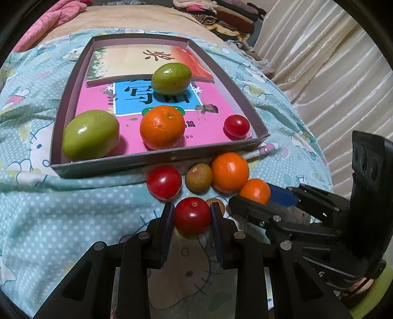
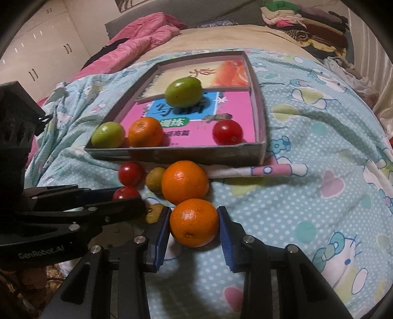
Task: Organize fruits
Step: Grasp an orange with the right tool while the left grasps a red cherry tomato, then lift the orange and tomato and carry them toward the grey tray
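On the blue dotted bedspread, my left gripper (image 1: 192,206) is shut on a red cherry tomato (image 1: 192,219), one pad pressing each side. My right gripper (image 2: 194,209) is shut on a small orange (image 2: 194,227); the left wrist view shows this orange (image 1: 255,190) between the right gripper's fingers. Just in front lie a larger orange (image 2: 184,181), another tomato (image 1: 164,181) and a brown round fruit (image 1: 199,180); a second brown fruit (image 1: 217,203) is half hidden behind my left gripper. The shallow cardboard box (image 1: 157,160) holds two green fruits, an orange (image 1: 162,127) and a tomato (image 1: 236,125).
Two picture books line the box floor. A pink quilt (image 2: 145,39) lies at the far left of the bed and a pile of folded clothes (image 2: 302,22) at the far right. Pale curtains (image 1: 319,61) hang to the right, white wardrobe doors (image 2: 44,44) to the left.
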`<state>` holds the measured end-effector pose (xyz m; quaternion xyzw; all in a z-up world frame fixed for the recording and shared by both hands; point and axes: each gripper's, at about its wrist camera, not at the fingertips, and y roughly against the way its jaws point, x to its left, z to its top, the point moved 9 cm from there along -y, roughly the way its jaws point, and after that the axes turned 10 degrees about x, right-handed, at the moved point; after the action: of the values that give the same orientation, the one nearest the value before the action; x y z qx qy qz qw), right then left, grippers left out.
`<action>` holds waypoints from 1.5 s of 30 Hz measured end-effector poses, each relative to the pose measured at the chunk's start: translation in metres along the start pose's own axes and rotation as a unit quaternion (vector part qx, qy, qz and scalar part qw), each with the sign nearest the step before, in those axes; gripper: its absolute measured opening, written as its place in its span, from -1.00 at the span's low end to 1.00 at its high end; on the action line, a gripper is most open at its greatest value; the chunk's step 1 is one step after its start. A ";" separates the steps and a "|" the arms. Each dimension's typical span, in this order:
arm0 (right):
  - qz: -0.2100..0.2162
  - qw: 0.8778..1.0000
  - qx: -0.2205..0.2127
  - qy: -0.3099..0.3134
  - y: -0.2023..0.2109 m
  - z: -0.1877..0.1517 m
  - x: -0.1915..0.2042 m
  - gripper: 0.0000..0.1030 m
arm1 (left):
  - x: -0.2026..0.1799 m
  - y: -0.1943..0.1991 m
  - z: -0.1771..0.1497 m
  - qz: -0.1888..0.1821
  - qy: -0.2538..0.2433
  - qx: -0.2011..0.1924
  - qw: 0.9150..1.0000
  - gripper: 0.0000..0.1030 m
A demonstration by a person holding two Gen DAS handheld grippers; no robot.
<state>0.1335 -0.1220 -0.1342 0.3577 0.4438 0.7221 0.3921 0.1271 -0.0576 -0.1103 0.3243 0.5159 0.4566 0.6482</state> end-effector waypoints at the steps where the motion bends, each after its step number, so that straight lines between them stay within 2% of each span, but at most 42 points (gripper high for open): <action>1: 0.003 1.000 -0.003 0.002 0.002 0.000 0.001 -0.27 | 0.001 0.002 -0.001 0.000 0.001 0.000 1.000 -0.42; 8: 0.024 0.999 -0.033 0.022 0.017 0.005 0.015 -0.27 | 0.003 0.023 -0.002 -0.001 0.002 -0.025 1.000 -0.42; 13: 0.037 0.997 -0.054 0.043 0.027 0.007 0.027 -0.27 | 0.002 0.038 0.001 0.016 -0.006 -0.048 0.999 -0.42; 18: 0.040 0.996 -0.066 0.051 0.032 0.010 0.030 -0.27 | 0.004 0.047 0.005 0.018 -0.004 -0.063 0.998 -0.42; 45: 0.030 0.990 -0.123 0.064 0.052 0.031 0.030 -0.27 | 0.019 0.078 0.026 0.057 0.003 -0.121 0.991 -0.42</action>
<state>0.1343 -0.1000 -0.0703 0.2727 0.3650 0.8040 0.3820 0.1332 -0.0092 -0.0409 0.2707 0.4393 0.5527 0.6544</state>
